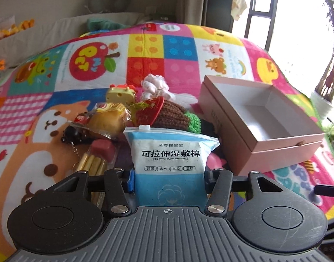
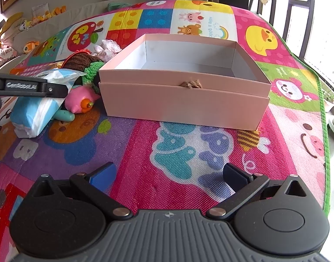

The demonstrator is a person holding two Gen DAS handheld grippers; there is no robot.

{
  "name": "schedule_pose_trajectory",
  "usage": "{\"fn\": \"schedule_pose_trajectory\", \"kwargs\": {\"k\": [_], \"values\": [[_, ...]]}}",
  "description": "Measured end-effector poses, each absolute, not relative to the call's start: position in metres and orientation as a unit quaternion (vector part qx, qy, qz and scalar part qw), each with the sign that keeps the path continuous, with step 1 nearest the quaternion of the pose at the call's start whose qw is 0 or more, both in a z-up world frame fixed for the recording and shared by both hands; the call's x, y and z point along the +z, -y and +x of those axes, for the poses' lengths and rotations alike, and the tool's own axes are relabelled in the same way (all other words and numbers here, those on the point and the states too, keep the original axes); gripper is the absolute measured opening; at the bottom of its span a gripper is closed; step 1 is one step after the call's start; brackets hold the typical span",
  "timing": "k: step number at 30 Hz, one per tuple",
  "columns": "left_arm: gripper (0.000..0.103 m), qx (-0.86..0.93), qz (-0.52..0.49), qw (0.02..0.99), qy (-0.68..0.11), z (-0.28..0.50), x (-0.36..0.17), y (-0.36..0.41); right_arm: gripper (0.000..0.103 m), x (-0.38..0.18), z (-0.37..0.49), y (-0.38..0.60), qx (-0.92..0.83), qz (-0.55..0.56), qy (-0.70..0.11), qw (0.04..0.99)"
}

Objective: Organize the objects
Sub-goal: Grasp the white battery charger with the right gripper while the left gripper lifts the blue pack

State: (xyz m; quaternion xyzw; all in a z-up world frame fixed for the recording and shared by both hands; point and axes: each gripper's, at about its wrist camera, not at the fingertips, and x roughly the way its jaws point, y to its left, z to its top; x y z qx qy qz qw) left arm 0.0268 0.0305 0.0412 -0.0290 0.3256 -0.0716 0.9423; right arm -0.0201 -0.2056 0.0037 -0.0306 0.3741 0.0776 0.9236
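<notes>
Cotton pack (image 1: 170,163): blue-and-white zip pouch printed "STRETCH WET COTTON". Lower centre of the left wrist view, clamped between the two fingers of the left gripper (image 1: 169,180), the fingers pressing its lower sides; the zip end points away from the camera. In the right wrist view the same pack shows at the left edge, one black finger across it, lower corner apparently resting on or just above the mat (image 2: 178,152). Held by its lower part, presumably so the top can go forward into the box first.

Box (image 2: 184,98): pink, white inside, open, nothing visible in it. Upper centre of the right view; right of centre in the left view, up and to the right of the pack. Judged to be the destination, since it sits open beside the pile.

Pile: directly behind the pack in the left view, centre frame. Includes a wrapped bun (image 1: 108,118), a brown knit piece (image 1: 171,113), a yellow toy (image 1: 121,92). A pink toy (image 2: 81,101) lies touching the pack, left of the box.

Right gripper (image 2: 168,175): bottom centre of the right view, fingers spread wide, holding nothing, above bare mat, short of the box's front wall.

Progress, judged: early; box unfilled, pile uncollected.
</notes>
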Motion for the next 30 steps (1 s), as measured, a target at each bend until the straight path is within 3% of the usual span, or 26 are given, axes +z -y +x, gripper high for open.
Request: {"fn": "schedule_pose_trajectory", "kwargs": {"k": [8,15,18,22,26,30], "values": [[0.056,-0.027,-0.092,0.959,-0.265,-0.022,0.093,-0.12,0.103,0.025,-0.018,0.161,0.15,-0.046,-0.368,0.917],[0.056,0.015,-0.126,0.955,-0.267,-0.045,0.093,-0.168,0.103,0.045,-0.006,0.059,0.274,-0.076,-0.357,0.89],[0.056,0.017,-0.134,0.953,-0.271,-0.05,0.087,-0.173,0.089,0.038,0.01,0.023,0.281,-0.085,-0.378,0.878],[0.056,0.013,-0.138,0.951,-0.278,-0.053,0.081,-0.174,0.081,0.029,0.026,-0.001,0.264,-0.101,-0.395,0.874],[0.056,-0.005,-0.133,0.948,-0.289,-0.056,0.075,-0.162,0.049,0.038,0.025,0.01,0.282,-0.12,-0.409,0.859],[0.056,-0.036,-0.119,0.941,-0.313,-0.058,0.065,-0.136,0.047,0.053,0.003,0.061,0.286,-0.118,-0.419,0.854]]}}
